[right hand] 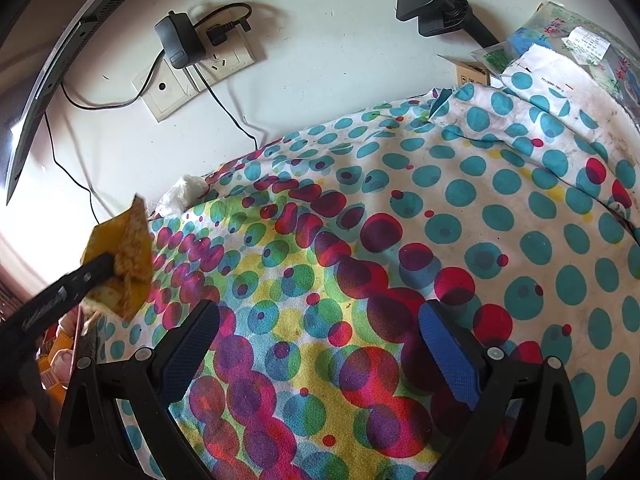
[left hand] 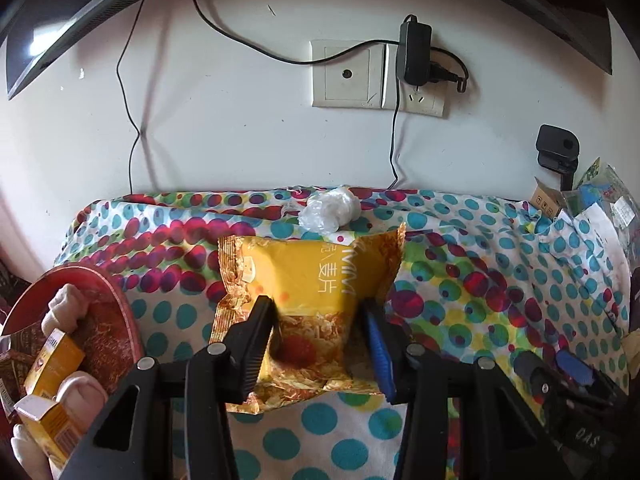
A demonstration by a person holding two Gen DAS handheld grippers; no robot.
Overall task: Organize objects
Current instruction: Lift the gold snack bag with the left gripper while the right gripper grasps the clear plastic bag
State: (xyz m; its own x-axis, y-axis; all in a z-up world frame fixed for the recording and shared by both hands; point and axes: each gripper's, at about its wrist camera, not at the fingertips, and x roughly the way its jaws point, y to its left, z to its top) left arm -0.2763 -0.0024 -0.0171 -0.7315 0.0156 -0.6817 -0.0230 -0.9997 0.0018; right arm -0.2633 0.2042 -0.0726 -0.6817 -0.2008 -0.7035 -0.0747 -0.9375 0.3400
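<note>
Your left gripper (left hand: 318, 320) has its jaws pinched on the yellow snack packet (left hand: 308, 280), one black finger pressing each side of the packet's lower half, so the packet stands upright between them and clear of the dotted cloth (left hand: 460, 280) beneath it. From the right wrist view you see that same gripper reaching in from the left edge, angled upward, with the packet (right hand: 128, 256) lifted above the cloth's left border. Your right gripper (right hand: 320, 344) hangs over the cloth with its jaws spread wide and nothing between them, its blue-padded fingers (right hand: 444, 352) pointing forward and down at the patch of red and purple dots; in the left wrist view it shows to the right of the packet, low and near the cloth. Just behind the packet, toward the wall, a crumpled white plastic bag (left hand: 330, 210) lies on the cloth. Left of the packet and lower, a red round tray (left hand: 116, 304) holds small yellow boxes (left hand: 54, 360) and pale rolled socks (left hand: 66, 306). On the wall above the packet sits a white socket panel (left hand: 348, 74) with a black adapter (left hand: 414, 54) plugged in beside it. To the packet's far right, a heap of clear bags and papers (left hand: 604, 200) rests by a small cardboard box (left hand: 546, 200), with a black bracket (left hand: 558, 148) above them.
</note>
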